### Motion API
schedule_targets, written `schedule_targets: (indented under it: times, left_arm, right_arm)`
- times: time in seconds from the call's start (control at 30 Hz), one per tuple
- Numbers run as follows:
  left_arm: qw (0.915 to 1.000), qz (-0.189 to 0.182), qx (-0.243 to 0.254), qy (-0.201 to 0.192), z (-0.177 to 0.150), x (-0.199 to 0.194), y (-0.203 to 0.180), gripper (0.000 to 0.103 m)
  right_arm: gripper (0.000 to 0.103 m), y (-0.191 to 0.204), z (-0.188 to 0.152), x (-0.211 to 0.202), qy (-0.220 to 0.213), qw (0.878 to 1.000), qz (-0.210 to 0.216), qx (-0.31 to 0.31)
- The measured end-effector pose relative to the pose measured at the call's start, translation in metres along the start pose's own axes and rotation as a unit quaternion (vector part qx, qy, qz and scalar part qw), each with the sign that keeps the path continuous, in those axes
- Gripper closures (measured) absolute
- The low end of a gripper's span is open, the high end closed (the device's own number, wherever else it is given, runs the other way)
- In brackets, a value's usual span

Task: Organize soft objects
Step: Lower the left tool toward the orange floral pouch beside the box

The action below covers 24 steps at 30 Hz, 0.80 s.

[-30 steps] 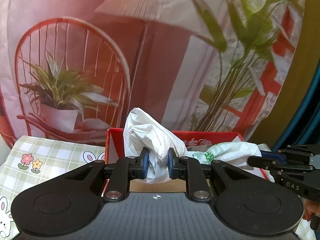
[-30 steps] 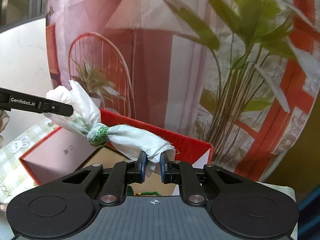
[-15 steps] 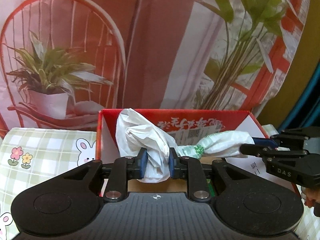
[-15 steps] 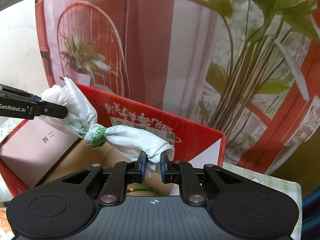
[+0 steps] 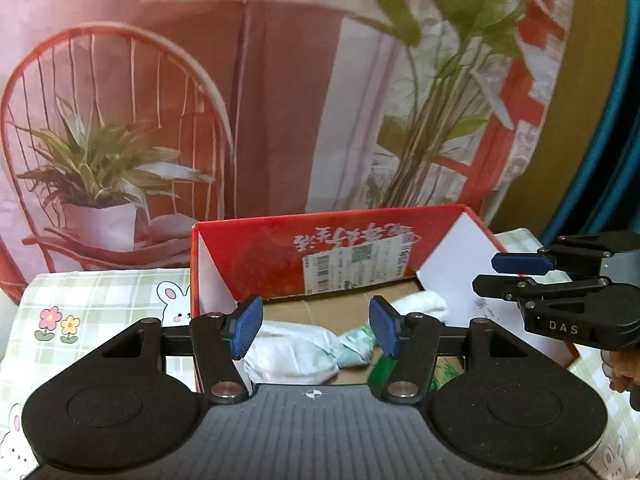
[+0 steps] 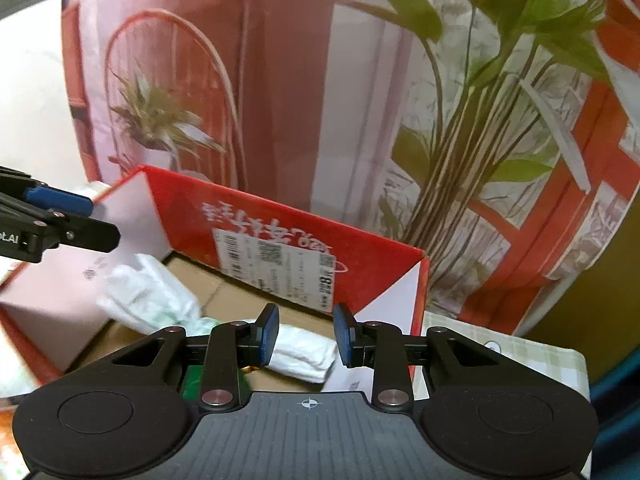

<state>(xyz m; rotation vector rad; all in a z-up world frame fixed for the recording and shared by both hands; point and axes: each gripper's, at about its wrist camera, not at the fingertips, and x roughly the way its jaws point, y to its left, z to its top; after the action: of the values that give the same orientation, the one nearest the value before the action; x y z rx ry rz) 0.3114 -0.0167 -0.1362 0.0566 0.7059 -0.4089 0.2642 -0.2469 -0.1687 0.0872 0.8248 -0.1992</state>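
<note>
The left gripper (image 5: 316, 330) has its two blue-padded jaws spread wide apart, holding nothing; between and below them, at about 6 o'clock in the left wrist view, lies the twisted white plastic bag with green print (image 5: 304, 350), resting on the brown cardboard floor of the open red cardboard box (image 5: 280, 252). The right gripper (image 6: 306, 334) is likewise spread, its jaws clear of the bag, with one white end of the bag (image 6: 304, 354) showing in the gap beneath them. In the right wrist view the bag stretches from about 6 o'clock up toward 9 o'clock, where its other crumpled end (image 6: 148, 294) lies near the box's left inner wall. The right gripper also appears in the left wrist view at 3 o'clock (image 5: 508, 274), jaws parted, just above the box's right flap; the left gripper shows in the right wrist view at 9 o'clock (image 6: 100, 220), also parted. Counted: one bag, one box, two grippers, and one white shipping label (image 5: 352, 266) on the box's far red wall. A single dark green item (image 5: 380, 372) sits in the box beside the bag, too hidden to identify. The box stands on a green checked tablecloth with rabbit and flower prints (image 5: 100, 300), in front of a printed backdrop of a red chair and plants (image 5: 280, 100).
</note>
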Motion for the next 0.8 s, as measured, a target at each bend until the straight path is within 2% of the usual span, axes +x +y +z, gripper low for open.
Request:
schedule_targets:
  times: [0.2, 0.3, 0.5, 0.63, 0.8]
  left_arm:
    - [0.9999, 0.001, 0.005, -0.013, -0.024, -0.044, -0.012, 0.042]
    - [0.9999, -0.012, -0.007, -0.010, -0.037, -0.060, -0.015, 0.042]
    - [0.9995, -0.027, -0.015, 0.001, -0.059, -0.075, -0.025, 0.042]
    - [0.9989, -0.032, -0.025, 0.022, -0.074, -0.074, -0.027, 0.042]
    - [0.9970, -0.034, -0.045, 0.052, -0.089, -0.064, -0.022, 0.042]
  right_arm:
    - [0.075, 0.009, -0.017, -0.047, -0.038, 0.999, 0.029, 0.026]
    - [0.075, 0.011, -0.029, -0.069, -0.056, 0.997, 0.038, 0.042]
    - [0.075, 0.013, -0.061, -0.108, -0.084, 0.993, 0.043, 0.070]
    - [0.073, 0.015, -0.085, -0.123, -0.083, 0.992, 0.045, 0.087]
    - [0.066, 0.014, -0.115, -0.127, -0.059, 0.989, 0.059, 0.121]
